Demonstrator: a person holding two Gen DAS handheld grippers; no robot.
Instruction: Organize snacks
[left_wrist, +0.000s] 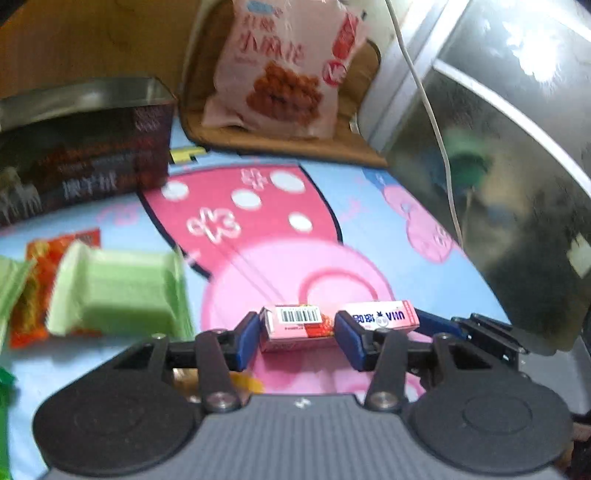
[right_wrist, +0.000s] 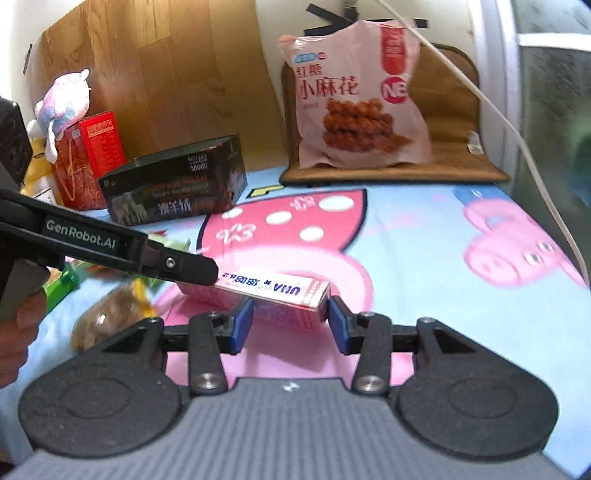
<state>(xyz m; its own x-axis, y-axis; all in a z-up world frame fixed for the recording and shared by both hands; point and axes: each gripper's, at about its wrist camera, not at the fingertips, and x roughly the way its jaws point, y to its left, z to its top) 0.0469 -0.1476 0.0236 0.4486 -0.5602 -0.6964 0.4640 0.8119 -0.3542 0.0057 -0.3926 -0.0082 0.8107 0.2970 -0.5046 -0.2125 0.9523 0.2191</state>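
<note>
Two small pink candy boxes lie on the cartoon-print sheet. My left gripper (left_wrist: 297, 332) has its blue pads on both ends of the barcode box (left_wrist: 295, 326). The second box (left_wrist: 382, 316) with blue lettering lies just beyond its right finger. In the right wrist view my right gripper (right_wrist: 290, 319) holds the lettered box (right_wrist: 280, 295) between its pads. The left gripper's black finger (right_wrist: 184, 269) reaches in from the left and covers that box's far end. A big pink snack bag (right_wrist: 358, 99) leans at the back.
A dark box (right_wrist: 177, 184) stands at the back left, with a red box (right_wrist: 90, 155) and a plush toy (right_wrist: 64, 99) behind it. Green wrapped packs (left_wrist: 122, 295) and an orange packet (left_wrist: 35, 291) lie at the left. A white cable (right_wrist: 517, 129) and a metal frame (left_wrist: 498, 147) run along the right.
</note>
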